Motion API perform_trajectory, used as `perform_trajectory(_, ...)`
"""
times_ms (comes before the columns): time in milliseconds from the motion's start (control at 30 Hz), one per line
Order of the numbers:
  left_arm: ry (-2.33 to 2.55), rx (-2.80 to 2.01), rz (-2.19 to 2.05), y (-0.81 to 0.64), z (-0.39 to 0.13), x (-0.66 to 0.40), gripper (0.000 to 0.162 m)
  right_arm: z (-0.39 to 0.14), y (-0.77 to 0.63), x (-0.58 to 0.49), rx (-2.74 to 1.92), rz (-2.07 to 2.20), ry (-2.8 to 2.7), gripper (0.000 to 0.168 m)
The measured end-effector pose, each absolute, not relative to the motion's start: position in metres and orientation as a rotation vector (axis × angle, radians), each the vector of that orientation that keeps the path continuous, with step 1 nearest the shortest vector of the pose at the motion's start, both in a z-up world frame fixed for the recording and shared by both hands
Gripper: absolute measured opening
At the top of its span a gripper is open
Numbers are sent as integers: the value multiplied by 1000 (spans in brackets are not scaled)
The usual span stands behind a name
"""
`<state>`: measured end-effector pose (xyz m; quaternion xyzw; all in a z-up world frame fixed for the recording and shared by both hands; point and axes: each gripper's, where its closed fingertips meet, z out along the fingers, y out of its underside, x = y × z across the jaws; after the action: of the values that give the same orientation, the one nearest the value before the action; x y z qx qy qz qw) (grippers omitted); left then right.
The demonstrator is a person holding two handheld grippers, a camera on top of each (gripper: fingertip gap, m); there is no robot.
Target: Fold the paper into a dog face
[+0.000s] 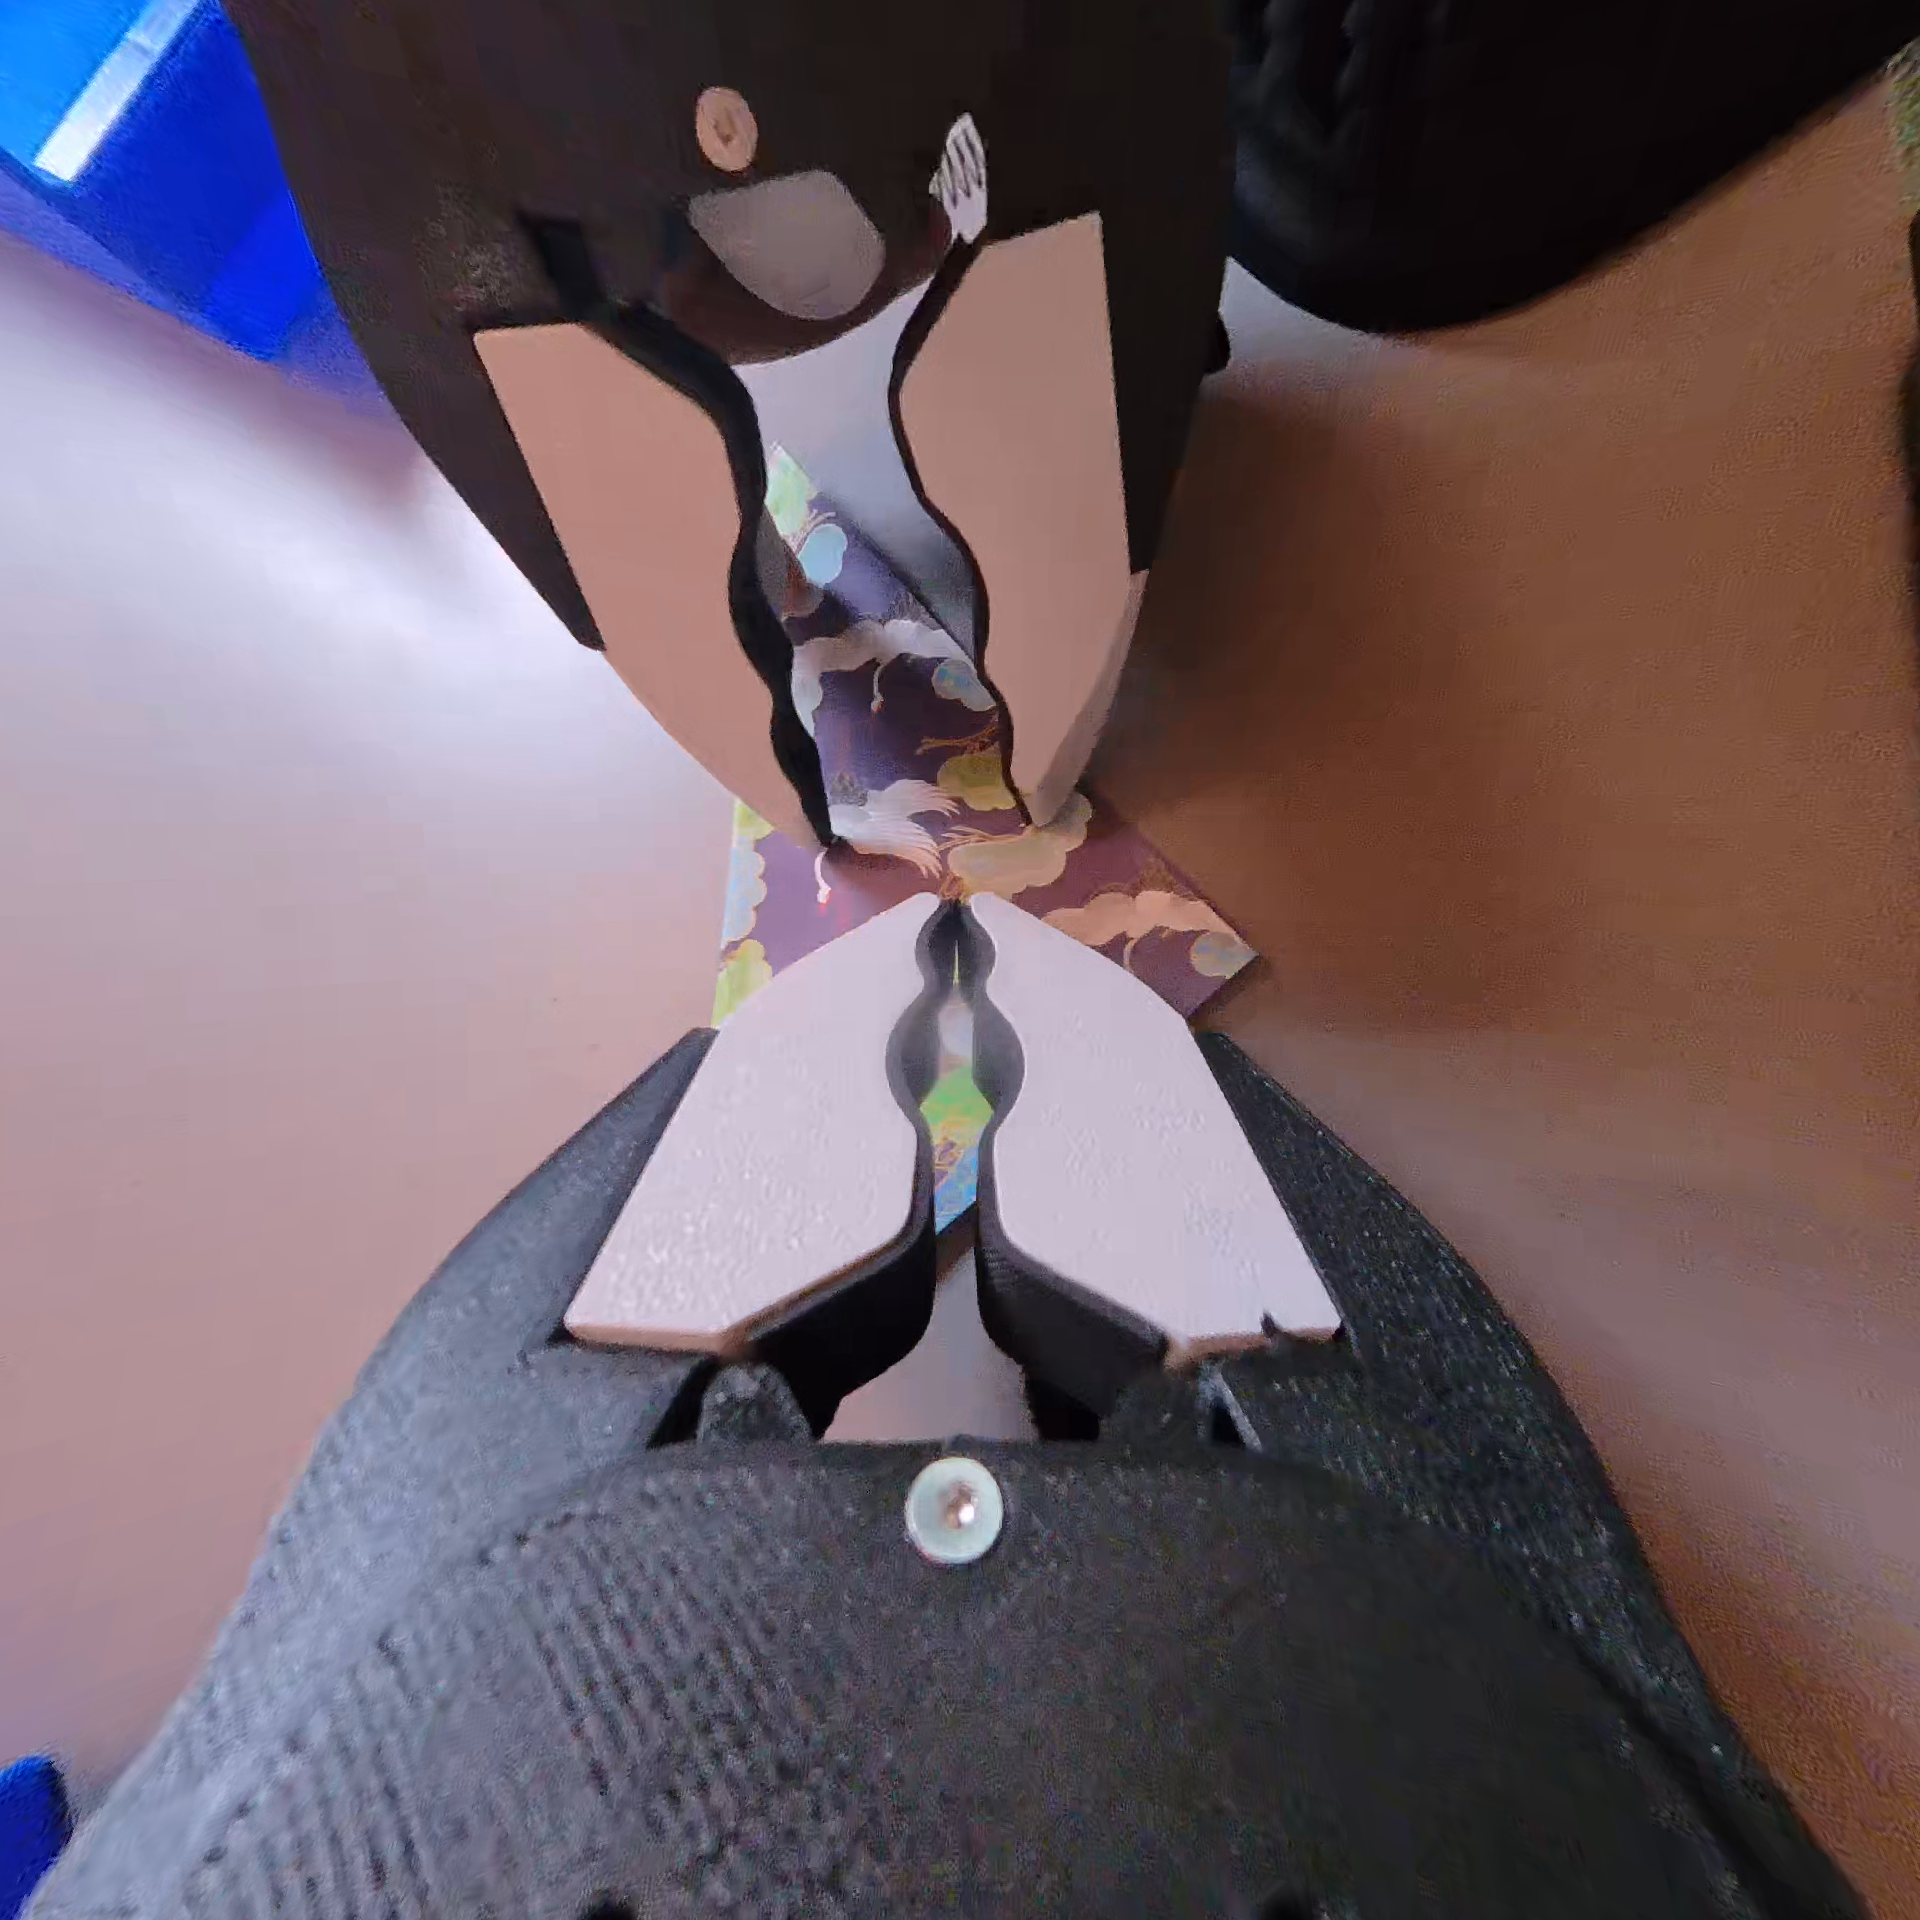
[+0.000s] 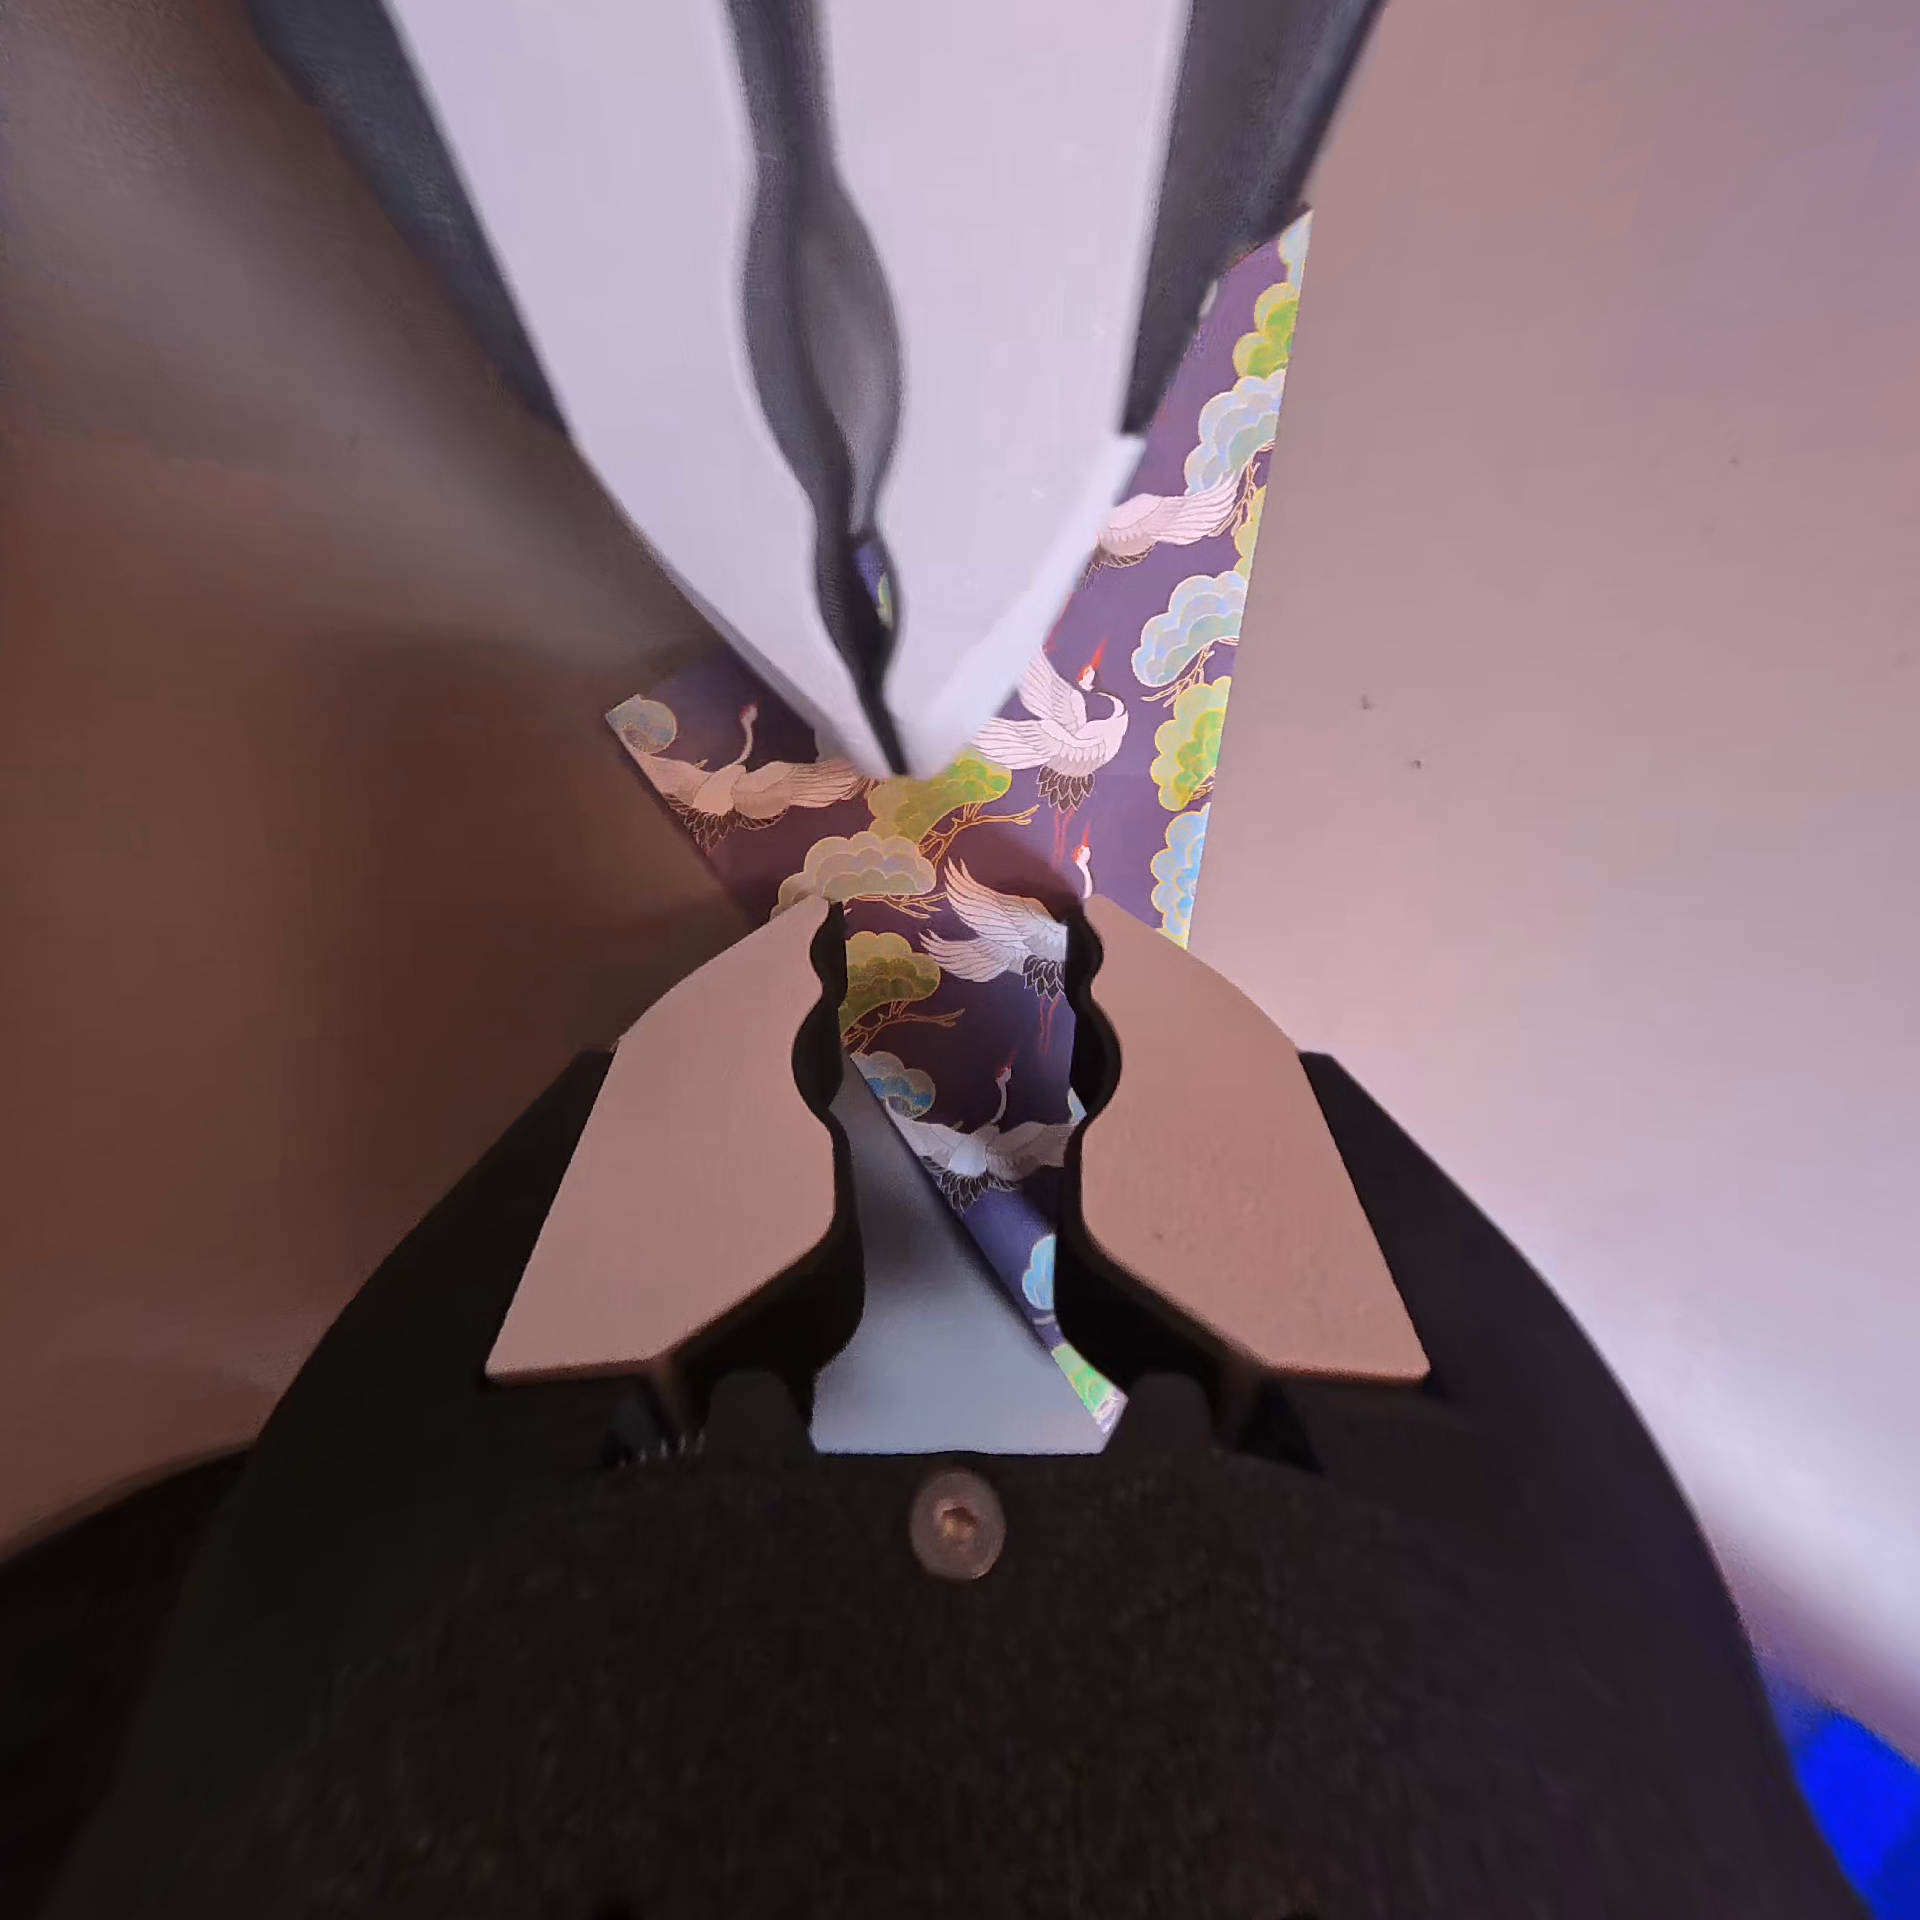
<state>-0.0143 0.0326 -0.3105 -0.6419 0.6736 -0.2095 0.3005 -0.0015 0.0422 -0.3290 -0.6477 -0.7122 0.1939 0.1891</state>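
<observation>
1. The paper (image 2: 935,831), purple with cranes and clouds, is seen lying folded on the pale bench (image 1: 312,831).
2. The left gripper (image 1: 961,914) is set tip-down on the paper, its jaws drawn together.
3. The right gripper (image 2: 956,920) is held opposite, jaws apart, with a raised flap showing a white underside between them.

A coarse black printed body is seen on the left gripper (image 1: 958,914), with pale grey wavy-edged plates on its jaws and a silver screw at the centre. The right gripper (image 2: 951,920) is built alike, its plates tan-tinted.
</observation>
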Motion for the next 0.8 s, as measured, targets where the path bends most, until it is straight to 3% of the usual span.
perform_trajectory(300, 1807, -1670, -395, 51, -328, -13, 0, -307, 60, 23, -1962, 628, -1702, 45)
perform_trajectory(533, 1769, -1722, -349, 51, -328, -13, 0, -322, 81, 83, -2289, 746, -1291, 42)
perform_trajectory(633, 1742, -1744, -338, 51, -328, -13, 0, -321, 74, 79, -2309, 818, -1313, 36)
perform_trajectory(800, 1692, -1785, -346, 51, -328, -14, 0, -323, 71, 67, -2302, 840, -1393, 7)
